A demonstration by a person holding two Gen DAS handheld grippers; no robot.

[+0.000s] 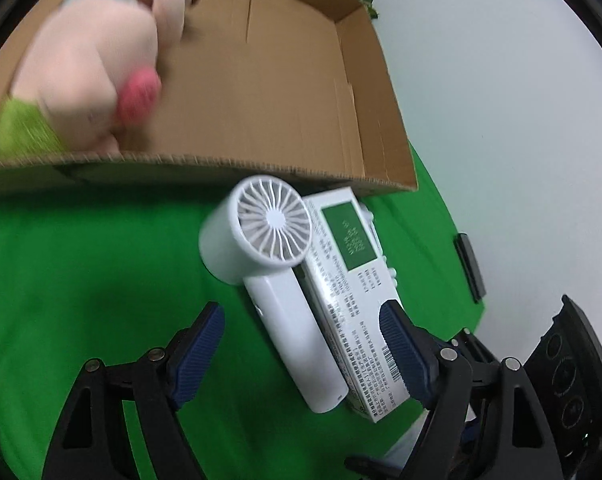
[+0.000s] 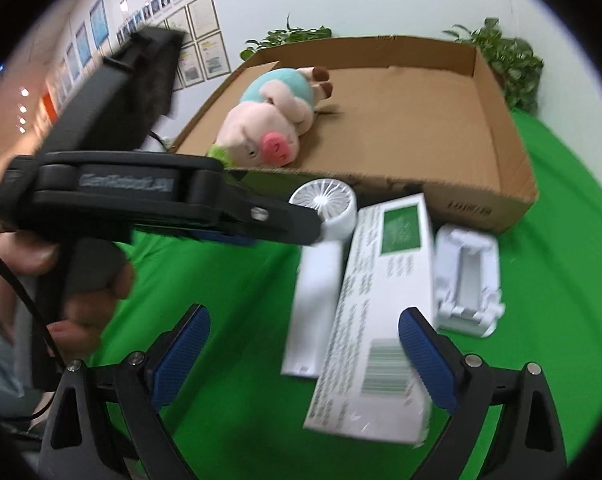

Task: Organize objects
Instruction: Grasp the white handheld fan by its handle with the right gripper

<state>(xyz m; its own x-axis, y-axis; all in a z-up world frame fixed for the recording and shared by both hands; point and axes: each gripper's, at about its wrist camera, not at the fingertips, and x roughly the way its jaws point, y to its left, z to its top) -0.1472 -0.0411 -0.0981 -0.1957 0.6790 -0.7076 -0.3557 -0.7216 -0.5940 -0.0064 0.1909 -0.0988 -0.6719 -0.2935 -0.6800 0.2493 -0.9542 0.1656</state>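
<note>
A white handheld fan point(image 1: 277, 276) lies on the green cloth beside a white and green carton point(image 1: 353, 280), both just in front of an open cardboard box point(image 1: 261, 80). A plush pig point(image 1: 89, 80) lies inside the box at its left. My left gripper point(image 1: 301, 348) is open, its fingers either side of the fan's handle and the carton. In the right wrist view the fan point(image 2: 321, 264), the carton point(image 2: 381, 312), the pig point(image 2: 269, 124) and the box point(image 2: 401, 120) show. My right gripper point(image 2: 305, 344) is open above the carton's near end. The left gripper's body point(image 2: 141, 196) crosses that view.
A white plastic stand point(image 2: 467, 280) lies right of the carton on the green cloth point(image 2: 221, 272). A black flat device point(image 1: 469, 266) lies at the cloth's right edge. Potted plants point(image 2: 509, 60) stand behind the box. A white floor lies beyond the cloth.
</note>
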